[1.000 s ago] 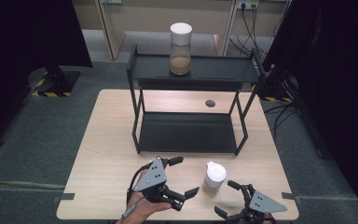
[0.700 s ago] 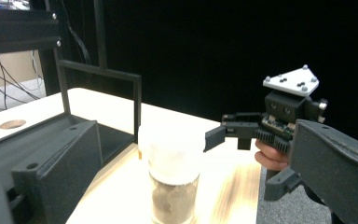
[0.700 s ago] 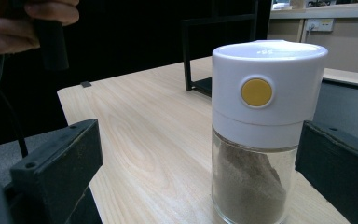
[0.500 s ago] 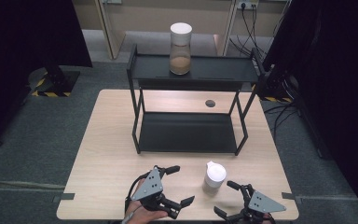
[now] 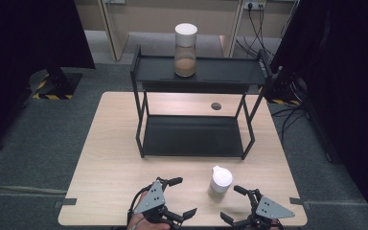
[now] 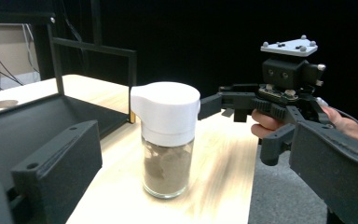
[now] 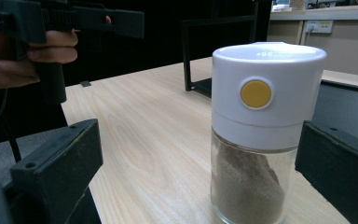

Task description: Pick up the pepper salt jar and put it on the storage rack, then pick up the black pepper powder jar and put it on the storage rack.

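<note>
A small glass jar (image 5: 220, 179) with a white cap and brown powder stands upright on the wooden table (image 5: 115, 158) near the front edge. My left gripper (image 5: 184, 196) is open just left of it, jaws pointing toward the jar. My right gripper (image 5: 231, 203) is open just in front and right of it. In the left gripper view the jar (image 6: 167, 140) stands ahead between the spread jaws, with the right gripper (image 6: 279, 98) beyond. In the right gripper view the jar (image 7: 261, 130) is close, a yellow button on its cap, and neither jaw touches it.
A black two-level rack (image 5: 139, 91) stands at the table's middle and back. A taller jar (image 5: 185, 50) with a white lid and brown contents sits on its top shelf. A dark round hole (image 5: 216, 106) marks the tabletop behind it. Dark curtains flank both sides.
My left gripper has drawn back toward the front edge of the table, staying open. The right gripper and the small jar have stayed put.
</note>
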`<state>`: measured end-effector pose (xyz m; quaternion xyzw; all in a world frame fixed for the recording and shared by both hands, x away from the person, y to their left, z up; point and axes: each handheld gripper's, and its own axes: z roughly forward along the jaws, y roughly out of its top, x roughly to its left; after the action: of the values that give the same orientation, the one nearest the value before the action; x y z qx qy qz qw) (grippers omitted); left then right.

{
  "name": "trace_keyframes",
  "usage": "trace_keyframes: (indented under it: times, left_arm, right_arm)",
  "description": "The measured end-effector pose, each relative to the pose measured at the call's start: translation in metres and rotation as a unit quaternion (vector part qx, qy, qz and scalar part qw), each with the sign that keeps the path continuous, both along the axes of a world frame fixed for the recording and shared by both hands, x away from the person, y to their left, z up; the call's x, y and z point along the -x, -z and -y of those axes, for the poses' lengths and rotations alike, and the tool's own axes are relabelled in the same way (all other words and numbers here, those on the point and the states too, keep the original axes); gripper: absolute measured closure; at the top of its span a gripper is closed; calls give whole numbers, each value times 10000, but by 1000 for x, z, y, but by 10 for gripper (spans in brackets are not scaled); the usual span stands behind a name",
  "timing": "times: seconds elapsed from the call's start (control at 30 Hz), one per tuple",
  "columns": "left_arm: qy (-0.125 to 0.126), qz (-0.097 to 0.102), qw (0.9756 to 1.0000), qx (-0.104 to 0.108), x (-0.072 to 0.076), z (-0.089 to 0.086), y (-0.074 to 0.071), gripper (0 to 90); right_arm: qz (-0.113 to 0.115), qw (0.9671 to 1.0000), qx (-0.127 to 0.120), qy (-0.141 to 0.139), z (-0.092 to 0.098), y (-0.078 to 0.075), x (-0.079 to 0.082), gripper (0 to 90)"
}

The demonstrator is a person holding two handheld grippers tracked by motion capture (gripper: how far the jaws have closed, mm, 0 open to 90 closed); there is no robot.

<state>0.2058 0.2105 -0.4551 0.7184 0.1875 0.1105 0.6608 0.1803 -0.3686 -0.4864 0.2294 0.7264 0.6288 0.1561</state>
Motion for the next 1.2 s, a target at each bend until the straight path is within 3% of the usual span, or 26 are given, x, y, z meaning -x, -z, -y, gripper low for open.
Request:
trace_keyframes:
  times: [0.67,1.2]
  left_arm:
    - [54,232,9997,-78,7,-4,30,25]
    - [5,78,10000,-23,7,-6,34,24]
  right_arm:
    - [9,10000,13,23,0,0,1,12]
    - [21,10000,10,97,-2,0,3,12]
